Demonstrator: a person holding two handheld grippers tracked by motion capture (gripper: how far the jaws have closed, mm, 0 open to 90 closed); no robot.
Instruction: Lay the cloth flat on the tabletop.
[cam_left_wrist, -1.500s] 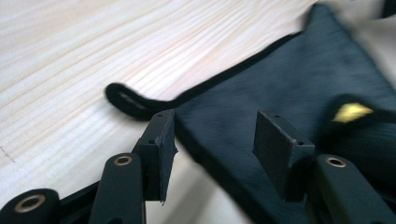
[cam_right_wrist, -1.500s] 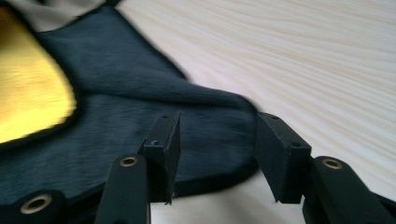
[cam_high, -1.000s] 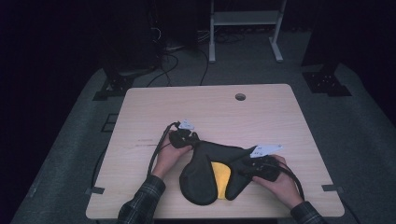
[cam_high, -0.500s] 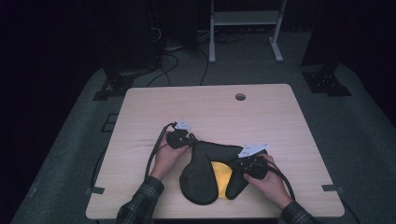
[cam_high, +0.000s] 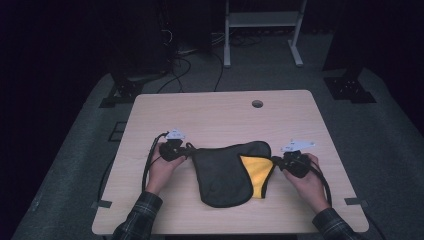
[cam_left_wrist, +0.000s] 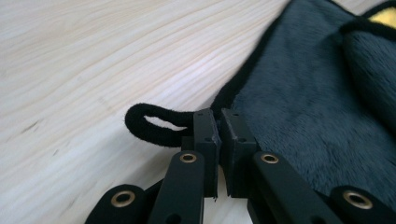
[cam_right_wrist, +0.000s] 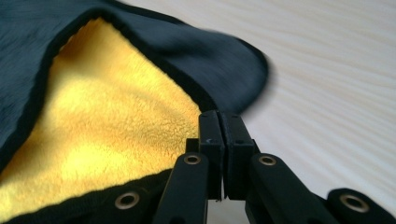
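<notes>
The counter (cam_high: 220, 115) was a pale wood slab with rounded corners, lit well while the room around it sat nearly black. A small round hole (cam_high: 257, 104) showed near its far edge, toward the right corner. Grey carpet (cam_high: 75, 165) lay under and around it. Beyond the far edge stood a white metal frame (cam_high: 260, 30) on two feet, with dark cables (cam_high: 190, 60) looping across the floor beside it. Black stand bases (cam_high: 350, 87) rested off the far right corner and another off the far left. Strips of tape (cam_high: 102, 204) marked the floor by the near corners.
</notes>
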